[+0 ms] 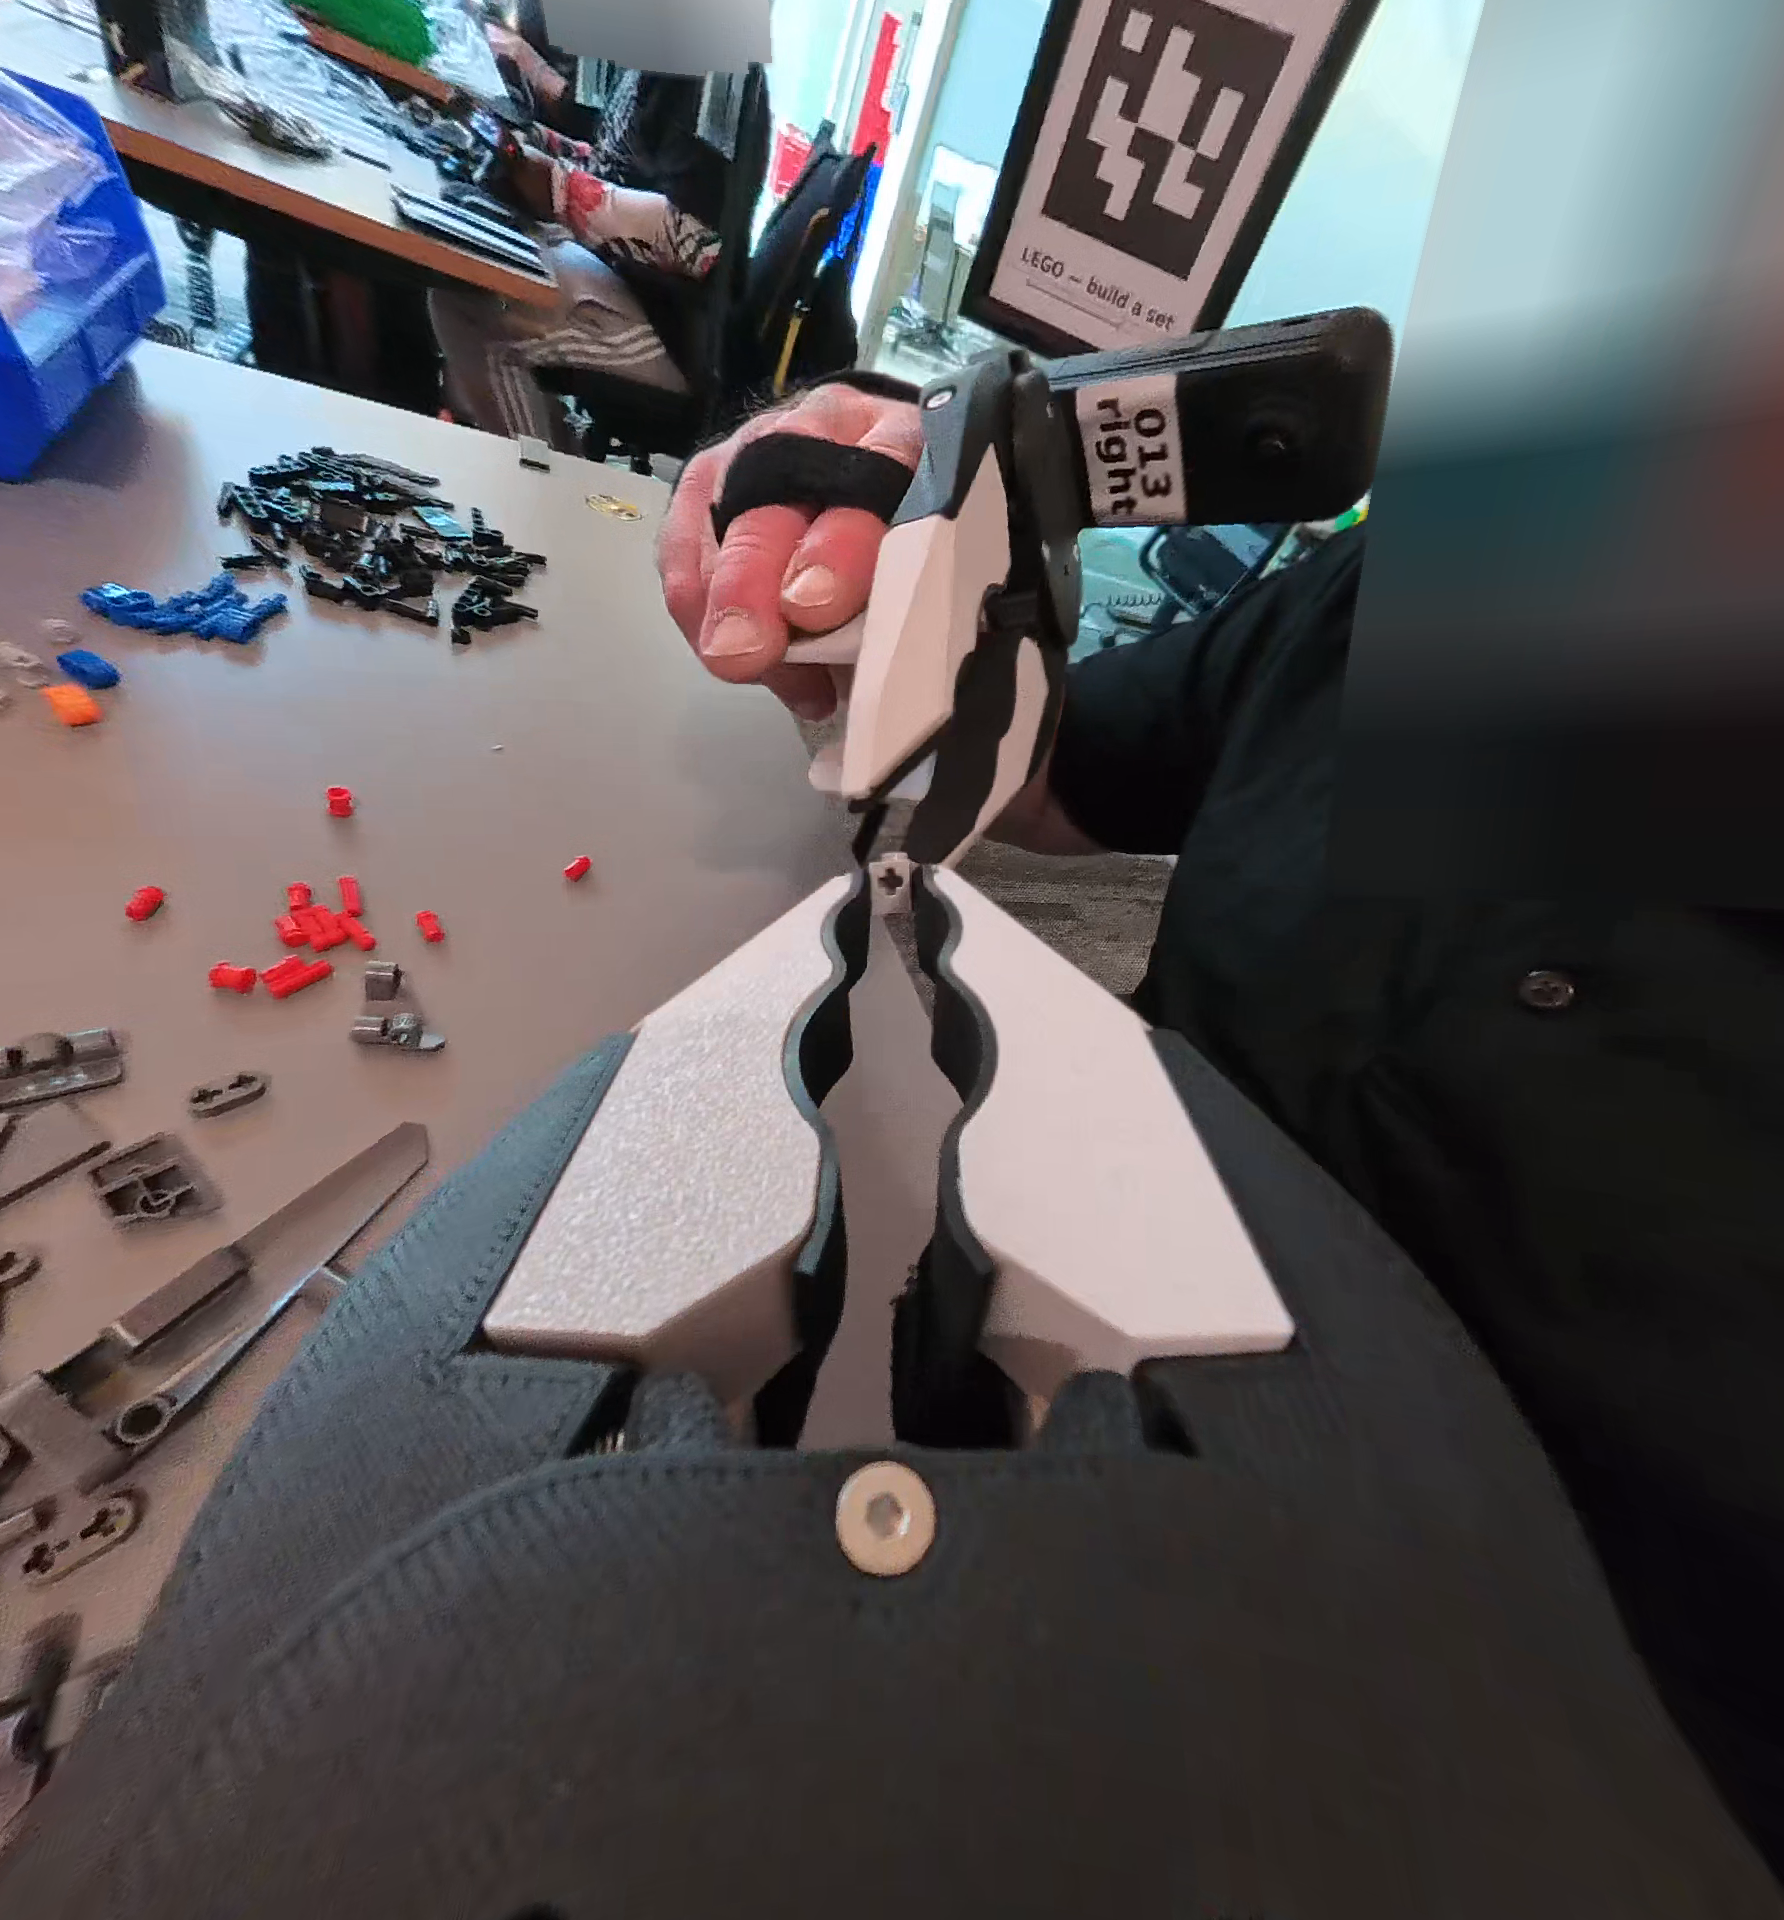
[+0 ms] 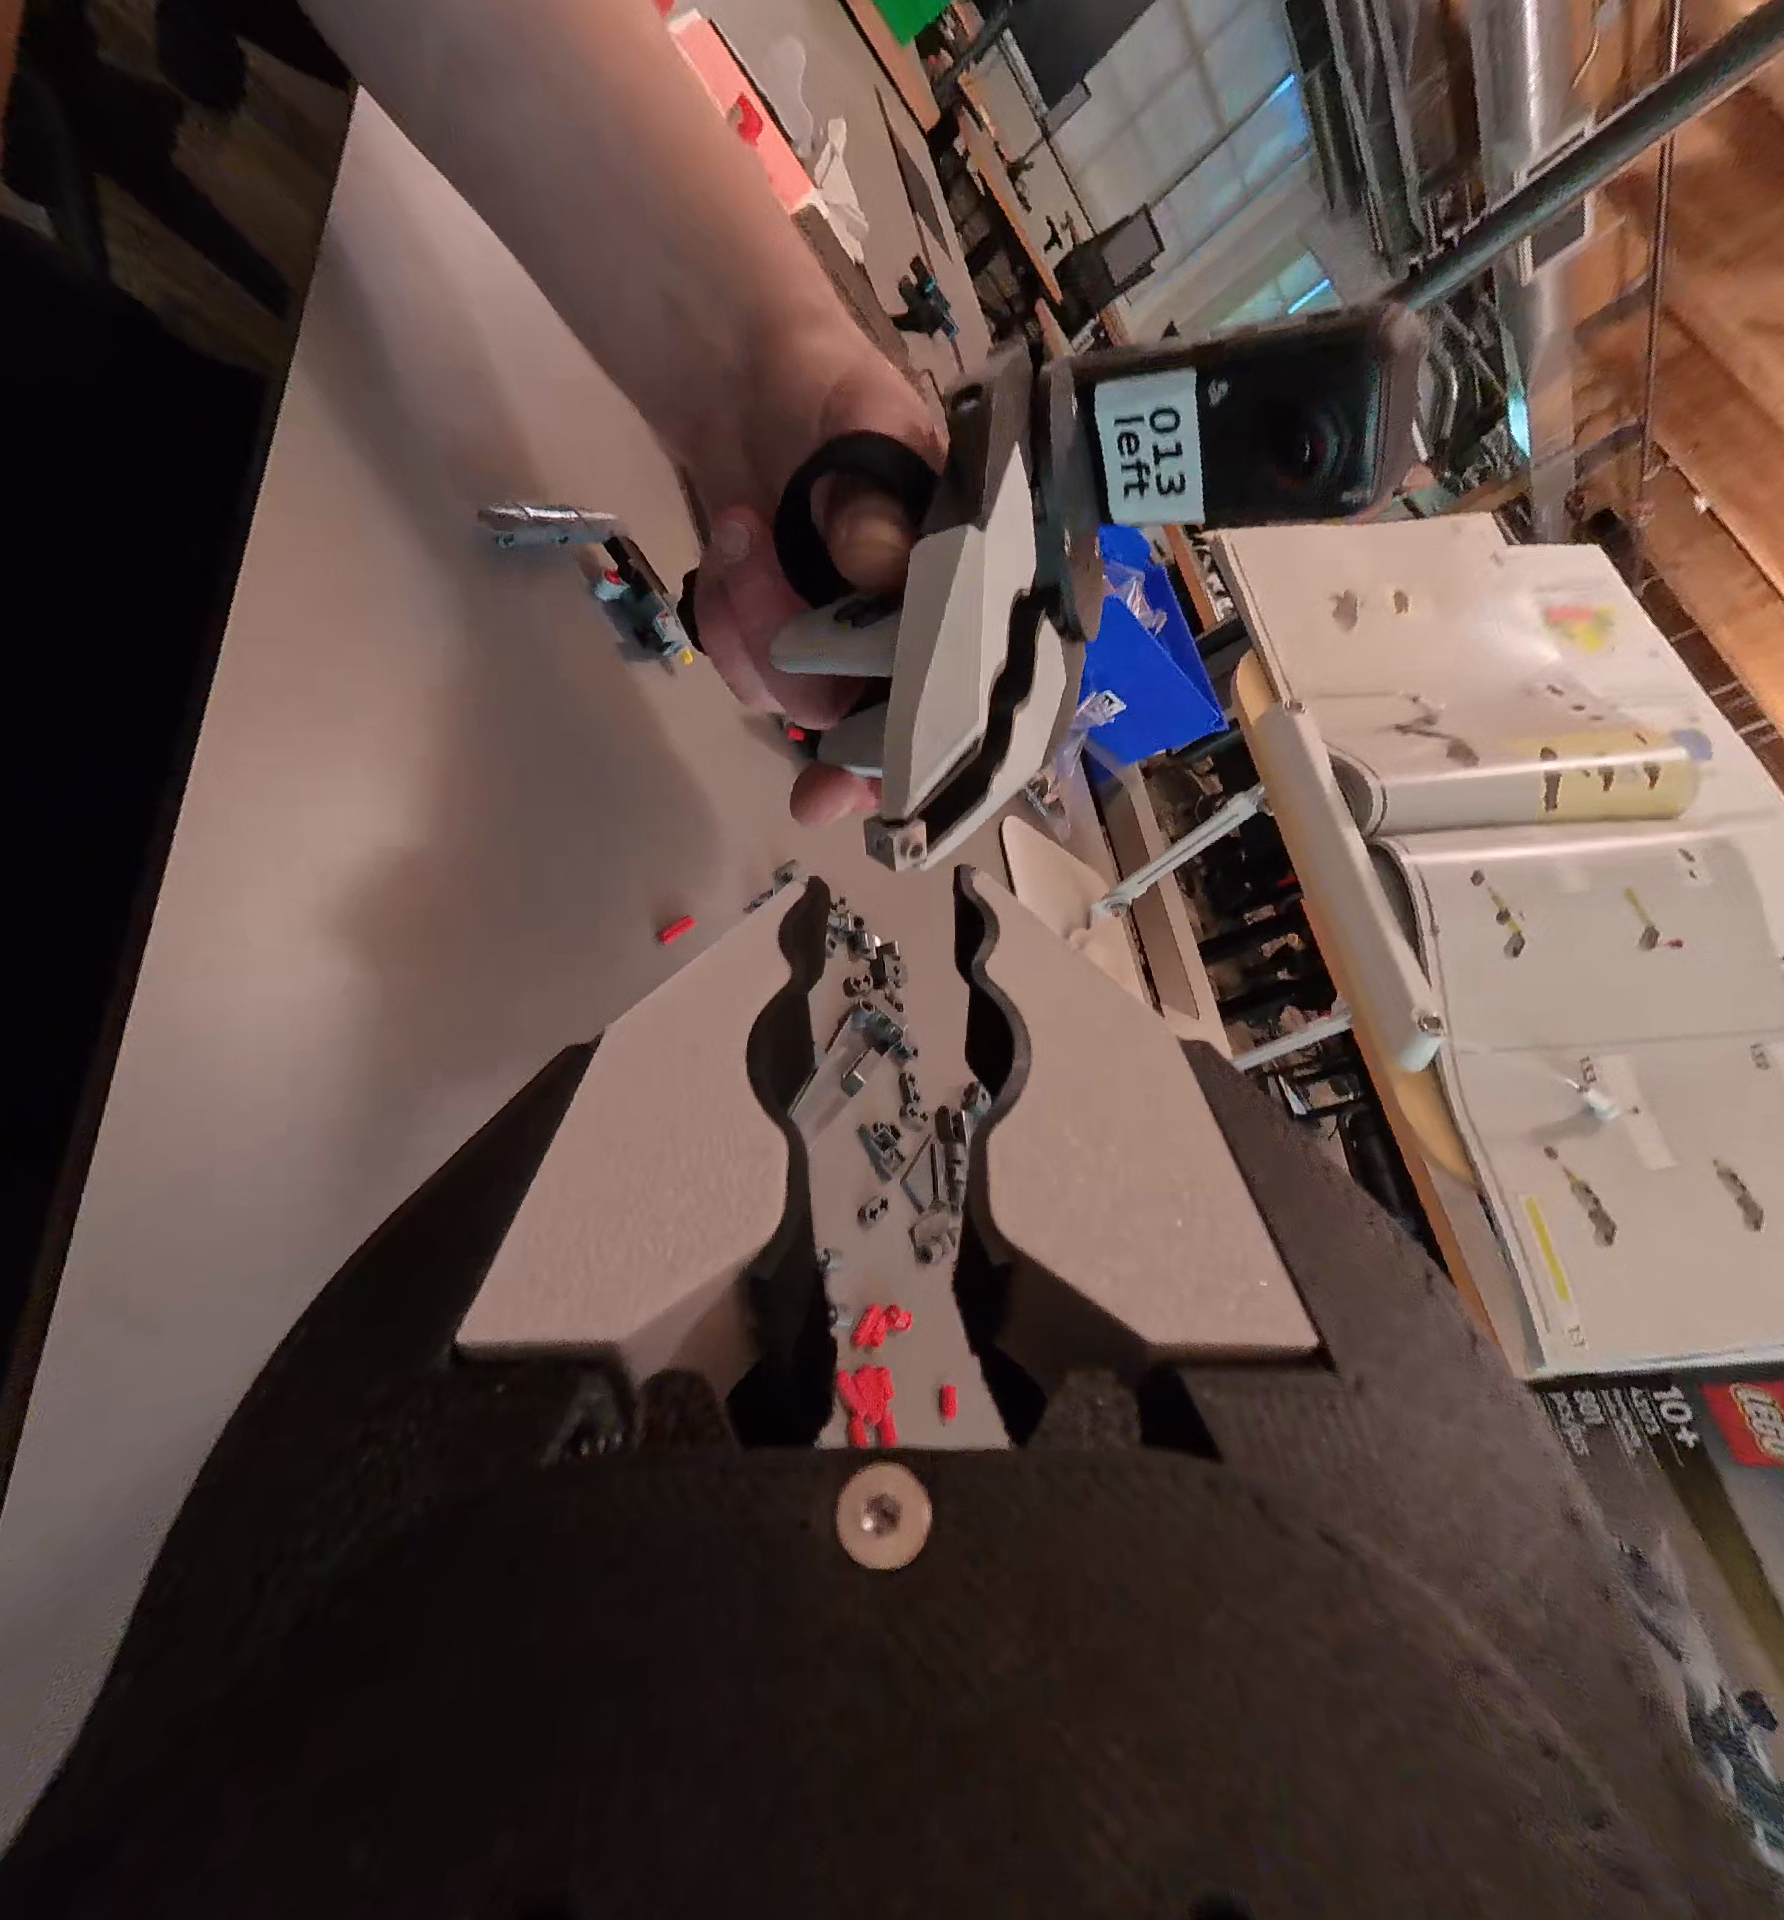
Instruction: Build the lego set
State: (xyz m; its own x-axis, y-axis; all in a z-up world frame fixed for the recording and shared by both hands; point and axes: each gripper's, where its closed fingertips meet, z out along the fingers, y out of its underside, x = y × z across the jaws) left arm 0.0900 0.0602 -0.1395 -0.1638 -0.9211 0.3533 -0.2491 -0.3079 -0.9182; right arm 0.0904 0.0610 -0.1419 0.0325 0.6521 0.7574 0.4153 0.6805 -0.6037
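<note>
Left gripper [image 1: 893, 883] clamps a small light-grey plastic connector block with a cross-shaped hole [image 1: 892, 884], raised above the table's near edge; right gripper [image 2: 888, 883], jaws parted and empty, hovers just beside it.

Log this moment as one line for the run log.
left tool: shut on small grey brick | right tool: open, bare, just beside brick | both above table | red pieces loose below
</note>
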